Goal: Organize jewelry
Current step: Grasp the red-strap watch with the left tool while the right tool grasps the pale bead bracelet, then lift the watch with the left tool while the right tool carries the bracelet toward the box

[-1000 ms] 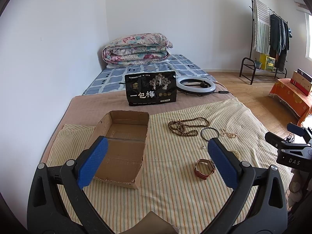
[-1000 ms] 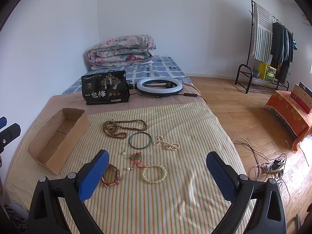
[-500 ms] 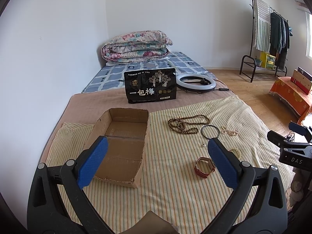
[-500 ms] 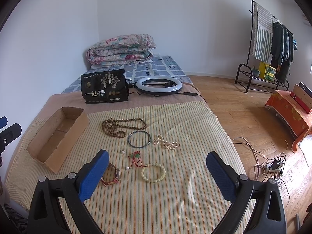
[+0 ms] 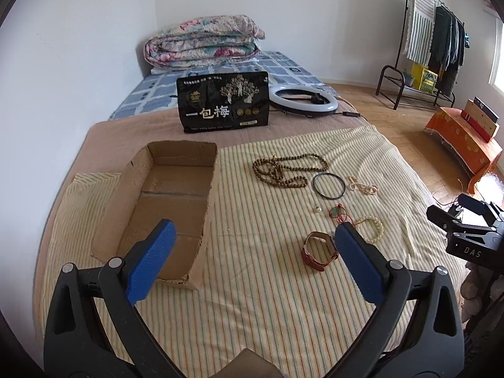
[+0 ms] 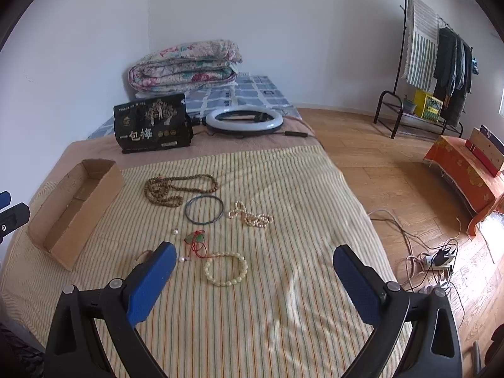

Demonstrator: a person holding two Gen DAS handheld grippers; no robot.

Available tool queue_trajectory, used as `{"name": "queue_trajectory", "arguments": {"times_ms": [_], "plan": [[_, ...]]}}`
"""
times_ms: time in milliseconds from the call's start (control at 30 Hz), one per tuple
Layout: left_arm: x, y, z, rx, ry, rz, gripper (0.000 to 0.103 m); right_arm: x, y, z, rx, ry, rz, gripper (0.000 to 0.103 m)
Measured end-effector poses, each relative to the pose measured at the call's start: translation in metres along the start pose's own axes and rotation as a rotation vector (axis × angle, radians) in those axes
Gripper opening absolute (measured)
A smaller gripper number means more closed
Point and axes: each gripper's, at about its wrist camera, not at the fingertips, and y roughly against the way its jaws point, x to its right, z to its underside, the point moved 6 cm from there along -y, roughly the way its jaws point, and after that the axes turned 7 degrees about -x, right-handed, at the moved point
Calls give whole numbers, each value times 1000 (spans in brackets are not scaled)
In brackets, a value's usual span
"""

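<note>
Jewelry is lying scattered on the striped cloth (image 6: 283, 283), right of the box (image 5: 170, 201), which is sitting empty. The watch (image 5: 318, 250) is being seen nearest the grippers, on edge with its band loop opening upward and its long axis running near-to-far. It is lying just ahead of the left gripper (image 5: 252, 261), beside that gripper's right finger, and partly hidden behind the left finger of the right gripper (image 6: 252, 277). The cream bracelet (image 6: 226, 267) is lying flat straight ahead of the right gripper, just right of the watch. Beads (image 6: 176, 189), bangle (image 6: 204, 209) and pearls (image 6: 250, 215) are lying farther off. Both grippers are being held spread wide, nothing pinched. Judged: watch is falling to the left, bracelet to the right.
</note>
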Motion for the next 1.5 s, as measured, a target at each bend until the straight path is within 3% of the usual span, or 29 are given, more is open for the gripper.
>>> {"name": "queue_trajectory", "arguments": {"times_ms": [133, 433, 600, 833, 1167, 1400, 1500], "plan": [[9, -21, 6, -56, -17, 19, 97, 8, -30, 5, -102, 3, -25, 88], [31, -79, 21, -223, -18, 117, 64, 7, -72, -2, -191, 109, 1, 77], [42, -118, 31, -335, 21, 164, 47, 5, -101, -1, -257, 100, -24, 71], [57, -153, 38, -421, 32, 187, 33, 4, -130, 9, -328, 125, -44, 58], [67, -170, 49, -448, -8, 167, 19, -6, -146, 14, -379, 145, -117, 44], [68, -173, 50, -434, -38, 140, 12, -15, -156, 13, -387, 188, -88, 36], [67, -172, 50, -430, -37, 136, 8, -18, -157, 13, -392, 190, -97, 26]]}}
